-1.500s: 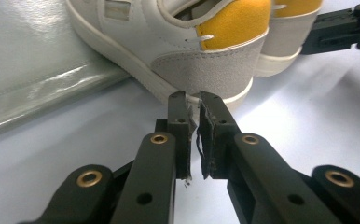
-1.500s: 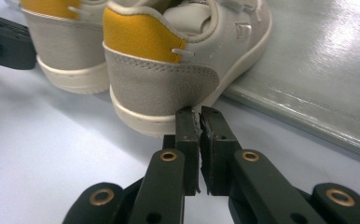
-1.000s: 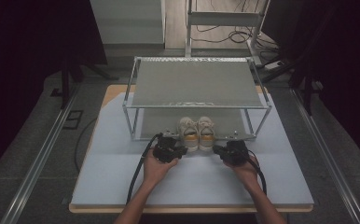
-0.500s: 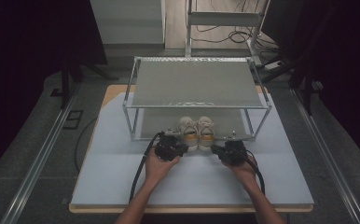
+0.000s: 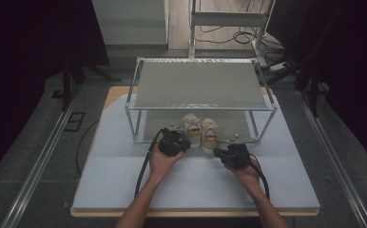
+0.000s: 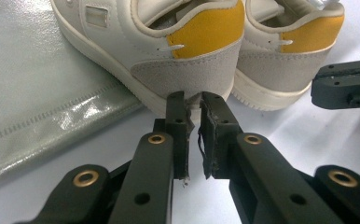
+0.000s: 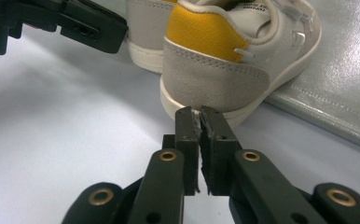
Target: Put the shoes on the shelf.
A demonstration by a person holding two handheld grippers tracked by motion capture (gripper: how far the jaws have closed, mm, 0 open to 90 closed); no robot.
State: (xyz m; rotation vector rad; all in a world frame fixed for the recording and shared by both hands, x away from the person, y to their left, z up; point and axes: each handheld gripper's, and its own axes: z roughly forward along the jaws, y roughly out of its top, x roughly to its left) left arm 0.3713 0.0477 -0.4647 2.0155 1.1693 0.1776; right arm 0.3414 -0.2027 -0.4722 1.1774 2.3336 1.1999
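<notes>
A pair of small cream shoes with yellow heel tabs stands at the front edge of a wire rack, heels toward me. My left gripper point(image 5: 180, 142) point(image 6: 193, 100) is shut, its tips right at the sole of the left shoe's point(image 5: 191, 128) point(image 6: 187, 56) heel, nothing between the jaws. My right gripper point(image 5: 221, 152) point(image 7: 197, 114) is also shut and empty, tips at the heel of the right shoe point(image 5: 209, 133) point(image 7: 225, 70). The right gripper view has the left gripper point(image 7: 75, 21) at its top left beside the left shoe point(image 7: 143, 32).
The metal rack point(image 5: 198, 108) has a grey top shelf above the shoes and thin corner legs either side. A shiny grey mat point(image 6: 38, 93) point(image 7: 336, 88) lies under it. The white table board point(image 5: 124, 175) stretches toward me; cables trail from both grippers.
My left gripper has edged slightly toward the left shoe's heel. The right gripper has stayed where it was, and the shoes have not moved.
</notes>
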